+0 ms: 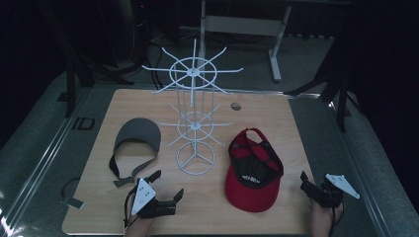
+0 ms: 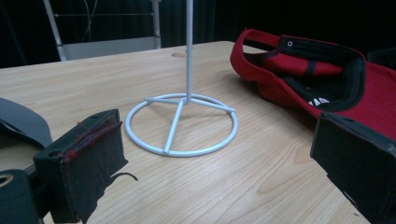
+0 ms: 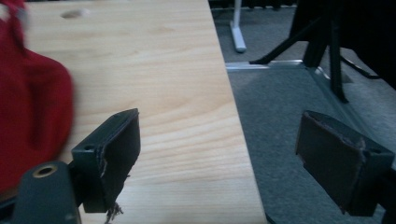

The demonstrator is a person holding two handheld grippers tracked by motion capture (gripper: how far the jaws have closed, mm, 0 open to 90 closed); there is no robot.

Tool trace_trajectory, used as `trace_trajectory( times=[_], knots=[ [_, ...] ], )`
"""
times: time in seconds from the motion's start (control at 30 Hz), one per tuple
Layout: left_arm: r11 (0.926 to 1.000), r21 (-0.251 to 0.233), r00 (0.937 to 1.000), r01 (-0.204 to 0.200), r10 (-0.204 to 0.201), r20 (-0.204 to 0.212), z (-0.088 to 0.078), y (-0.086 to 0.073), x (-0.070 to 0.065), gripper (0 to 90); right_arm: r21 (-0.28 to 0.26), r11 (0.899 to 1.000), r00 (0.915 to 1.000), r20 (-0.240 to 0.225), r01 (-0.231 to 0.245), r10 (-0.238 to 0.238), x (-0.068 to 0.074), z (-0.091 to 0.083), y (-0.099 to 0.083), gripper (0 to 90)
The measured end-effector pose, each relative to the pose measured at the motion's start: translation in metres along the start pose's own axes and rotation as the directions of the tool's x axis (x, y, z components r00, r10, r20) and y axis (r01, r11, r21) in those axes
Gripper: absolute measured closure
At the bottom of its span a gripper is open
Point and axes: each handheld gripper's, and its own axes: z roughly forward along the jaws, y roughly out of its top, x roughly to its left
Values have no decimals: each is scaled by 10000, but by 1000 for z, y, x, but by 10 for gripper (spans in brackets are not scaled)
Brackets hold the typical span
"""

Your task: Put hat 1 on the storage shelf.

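Both grippers were spread, empty. Red cap (image 1: 254,170) lay right of the white rack (image 1: 195,118); right gripper (image 1: 310,189) nearer than left gripper (image 1: 167,185).

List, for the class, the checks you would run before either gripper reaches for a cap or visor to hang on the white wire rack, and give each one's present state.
1. Left gripper open with nothing between the jaws: ok.
2. Right gripper open with nothing between the jaws: ok; it sits at the table's right edge.
3. White wire rack upright on its ring base, hooks bare: ok.
4. Red cap within reach: ok; it lies upside down between rack and right gripper.
5. Grey visor within reach: ok; it lies flat just beyond the left gripper.
6. Rack base fixed to the table: cannot tell.
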Motion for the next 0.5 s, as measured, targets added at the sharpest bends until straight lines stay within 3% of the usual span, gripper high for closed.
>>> trace_trajectory(
  times=[0.2, 0.27, 0.4, 0.5],
  knots=[
    [10000, -19, 10000, 41, -41, 4, 1, 0, 0, 30, -525, 9986, 9993, -360, -55, 36, 3, -19, 12, 142],
    [10000, -43, 10000, 52, -52, 24, 1, 0, 0, 29, -553, 9985, 9996, -266, 23, -38, 4, -23, 15, 142],
    [10000, -13, 10000, 6, -6, 16, 0, 1, 0, 30, -462, 9988, 9961, -865, -187, 147, 4, -27, 23, 141],
    [10000, -24, 10000, -30, 30, 32, 0, 1, 0, 29, -323, 9994, 9921, -1253, -85, 44, 6, -28, 31, 139]
  ],
)
